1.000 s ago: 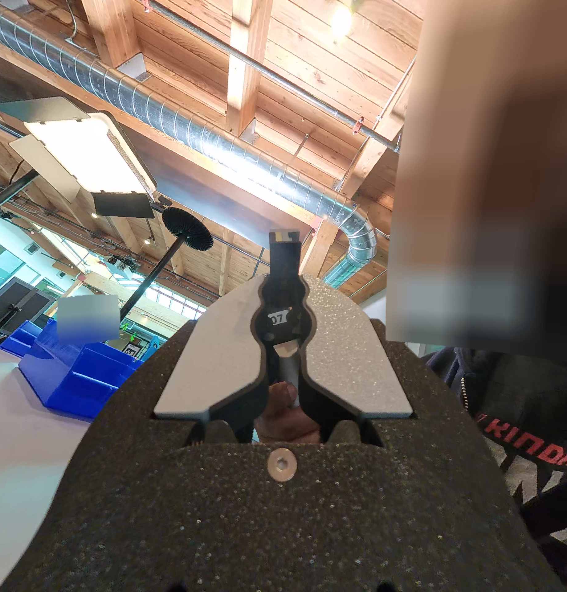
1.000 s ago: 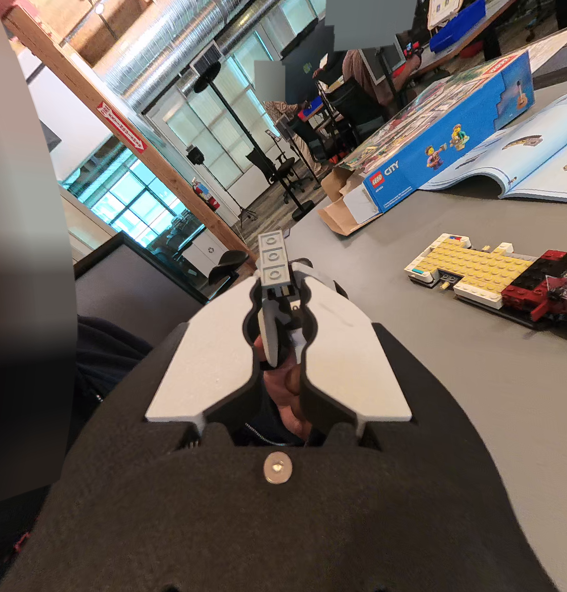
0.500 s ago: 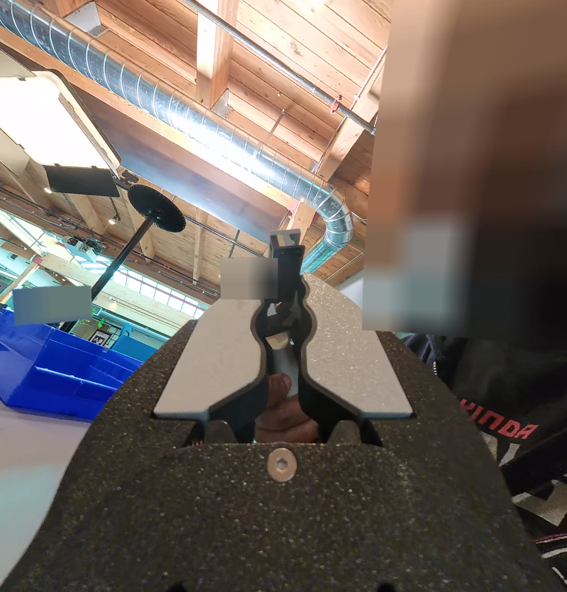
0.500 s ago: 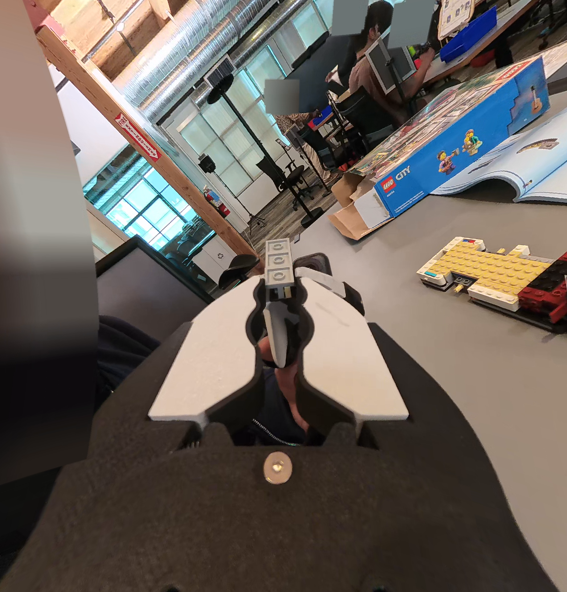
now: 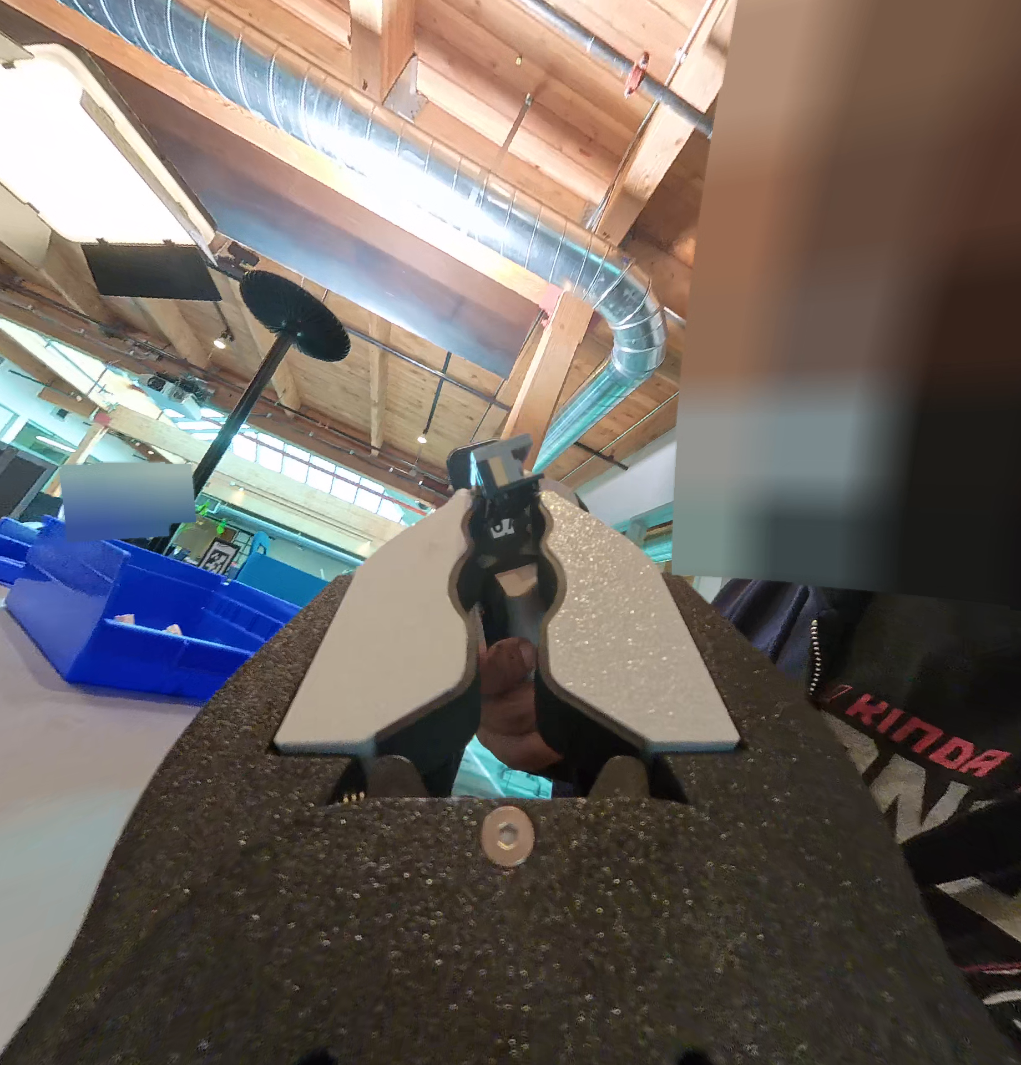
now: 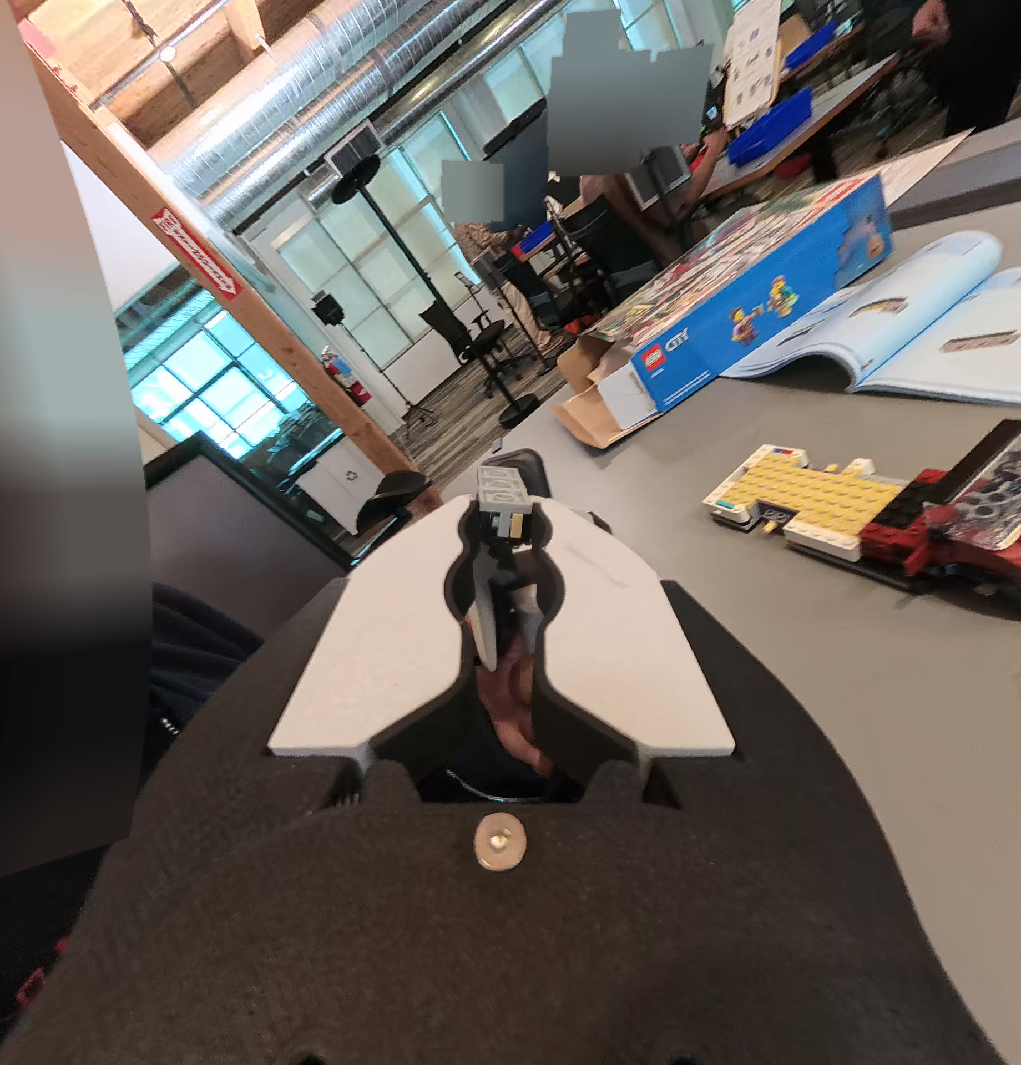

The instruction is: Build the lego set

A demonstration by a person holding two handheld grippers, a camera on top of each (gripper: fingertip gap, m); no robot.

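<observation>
My left gripper (image 5: 501, 497) is raised off the table and tipped up toward the wooden ceiling, its two grey fingers (image 5: 422, 605) closed on a small brick assembly (image 5: 499, 469): a grey studded plate on top, with black and tan pieces beneath it. My right gripper (image 6: 503, 513) faces it, closed on the same small brick assembly (image 6: 501, 490), so the piece is pinched between the two pairs of fingertips, each coming from the opposite end. From the right side its long axis runs away from me, roughly along my fingers, with the studded plate facing up. Neither gripper is nearer; both meet at it.

Taking that assembly as the landmark: the partly built yellow, white and dark red brick model (image 6: 831, 513) lies on the grey table (image 6: 785, 720) to its right, well apart. Farther off beyond the model sit the blue toy box (image 6: 773, 288) and an open instruction booklet (image 6: 923, 328). To the assembly's left, seen past my left gripper, blue plastic bins (image 5: 145, 622) stand on the table.
</observation>
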